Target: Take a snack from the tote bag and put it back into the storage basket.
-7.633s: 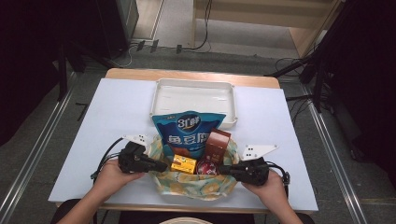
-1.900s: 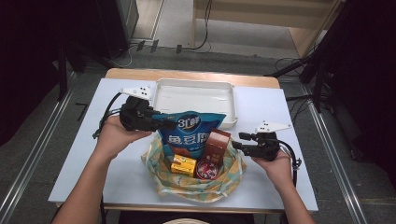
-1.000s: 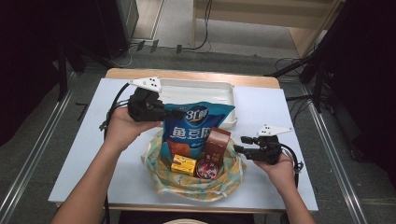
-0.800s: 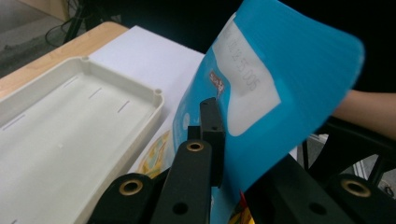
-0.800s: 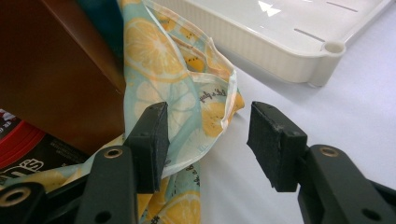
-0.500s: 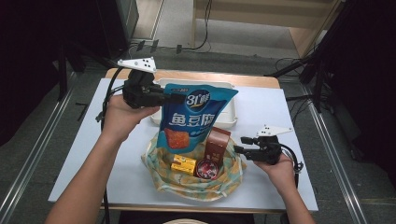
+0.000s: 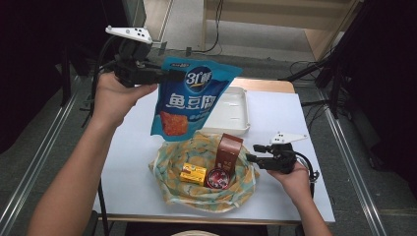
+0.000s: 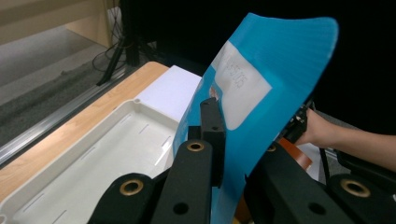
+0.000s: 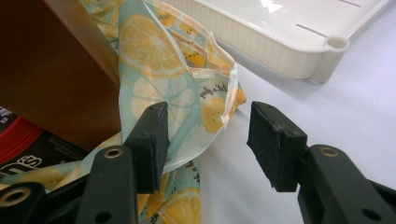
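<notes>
- Change since a second ago: the left gripper (image 7: 169,76) is now higher, and the blue snack bag (image 7: 189,101) that then stood with its foot in the cloth basket (image 7: 169,184) now hangs clear above it; the right gripper (image 7: 252,153) is where it was.
- Left gripper: at 11 o'clock of the table (image 7: 133,162), raised well above it, jaws clamped on the bag's upper left corner; in the left gripper view the bag's edge (image 8: 243,149) runs between the two jaws.
- Blue snack bag: glossy blue pouch, white characters across the front, round logo near the top, an orange-red food picture low on the left; back side plain blue with a pale label. It hangs tilted, its lower edge over the near rim of the white tray (image 7: 231,110).
- Right gripper: at 4 o'clock, resting low, jaws half open, the basket's lemon-print rim (image 9: 187,116) between the pads; whether a pad touches it cannot be told.
- Cloth basket: at 6 o'clock, holding a brown box (image 7: 228,152), a yellow pack (image 7: 193,174) and a round red tin (image 7: 216,178).
</notes>
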